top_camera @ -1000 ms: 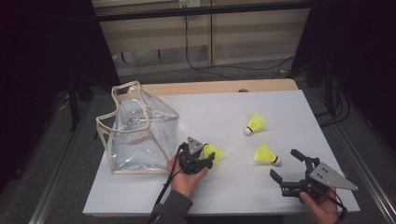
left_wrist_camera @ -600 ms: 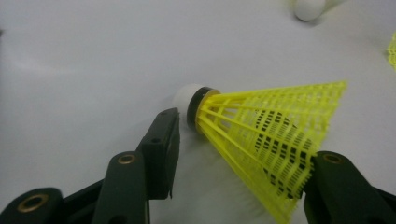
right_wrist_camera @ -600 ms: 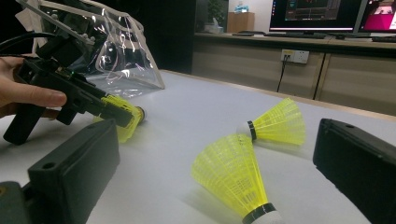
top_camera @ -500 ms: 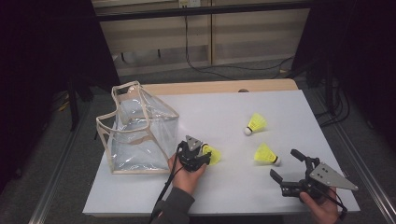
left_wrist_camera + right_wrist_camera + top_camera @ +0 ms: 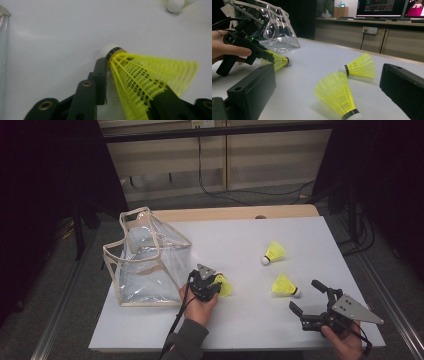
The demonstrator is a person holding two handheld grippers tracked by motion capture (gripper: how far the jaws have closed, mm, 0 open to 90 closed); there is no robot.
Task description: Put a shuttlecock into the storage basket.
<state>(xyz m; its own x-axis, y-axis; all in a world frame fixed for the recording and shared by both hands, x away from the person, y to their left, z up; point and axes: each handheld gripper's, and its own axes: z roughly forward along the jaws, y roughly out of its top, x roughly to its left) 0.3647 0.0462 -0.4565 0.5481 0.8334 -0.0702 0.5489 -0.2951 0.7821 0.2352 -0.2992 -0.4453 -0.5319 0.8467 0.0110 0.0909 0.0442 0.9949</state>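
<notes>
My left hand-held gripper (image 5: 216, 285) is closed on a yellow shuttlecock (image 5: 140, 75), near the middle of the white surface (image 5: 240, 240). The jaws pinch the plastic net skirt just behind the white cork head. The clear plastic bag (image 5: 145, 257) stands at about nine o'clock from it, just beside my left hand (image 5: 200, 307), with its mouth open upward.

I judge this shuttlecock very light, so lifting needs almost no force. The skirt is soft and springy and bends easily; if I squeeze hard it can be crushed or slip out. The best place to hold is near the narrow end, by the black band, where the skirt is stiffer.

My right hand-held gripper (image 5: 307, 302) is wide open and holds nothing, at about four o'clock on the surface. Two other shuttlecocks lie before it, the nearer one (image 5: 337, 96) and the farther one (image 5: 359, 66), close together.
</notes>
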